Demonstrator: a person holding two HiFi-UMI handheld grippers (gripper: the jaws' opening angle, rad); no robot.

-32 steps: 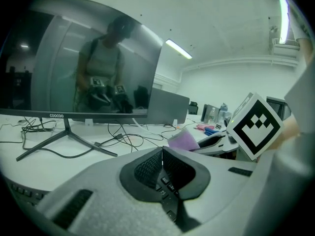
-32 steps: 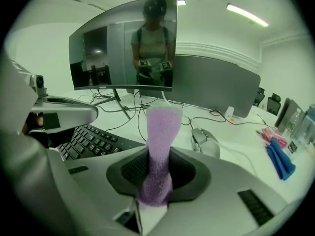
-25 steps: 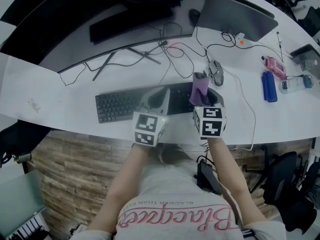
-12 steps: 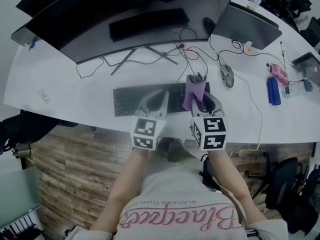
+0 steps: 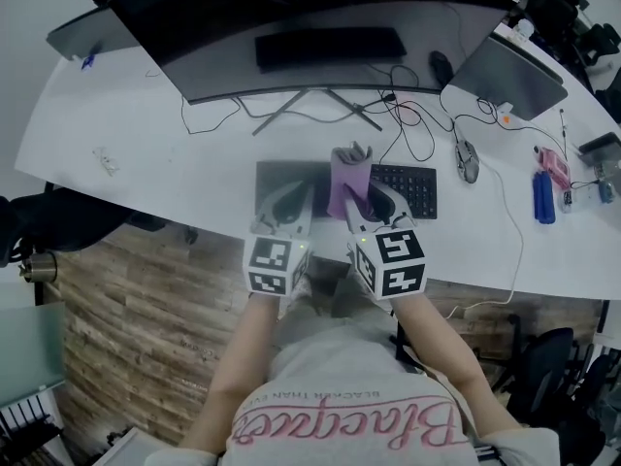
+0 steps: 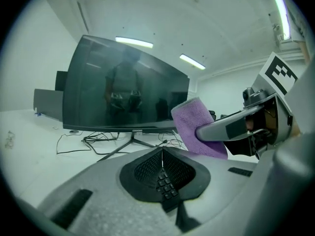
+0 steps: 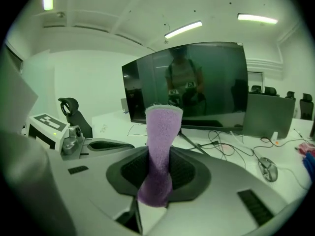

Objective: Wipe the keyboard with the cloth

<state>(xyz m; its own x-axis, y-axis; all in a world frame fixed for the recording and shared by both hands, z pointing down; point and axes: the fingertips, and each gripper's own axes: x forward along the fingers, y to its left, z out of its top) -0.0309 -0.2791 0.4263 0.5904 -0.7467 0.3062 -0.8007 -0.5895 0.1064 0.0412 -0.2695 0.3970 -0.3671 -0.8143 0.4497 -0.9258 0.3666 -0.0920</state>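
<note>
Over the middle of the black keyboard [image 5: 412,187], which lies on the white bench [image 5: 146,153] in front of a wide curved monitor [image 5: 291,27], both grippers sit side by side. The right gripper [image 5: 367,200] is clenched on the purple cloth [image 5: 347,171]. In the right gripper view, the lower end of the cloth [image 7: 158,151] is pinched between the dark pads of the jaws, and the rest stands up past their tips as a slightly twisted strip with a pale top edge. From the head view, that free end reaches beyond the jaws toward the monitor's stand, above the keys; whether it touches them cannot be told.

The left gripper [image 5: 289,198] is just beside it, over the keyboard's left part. Its jaws are pressed together with nothing between them, the pads meeting in a thin line in the left gripper view, with a few keys showing below. The cloth [image 6: 194,127] appears there to the right, apart from the left jaws. A mouse [image 5: 467,160] lies to the keyboard's right among cables.
</note>
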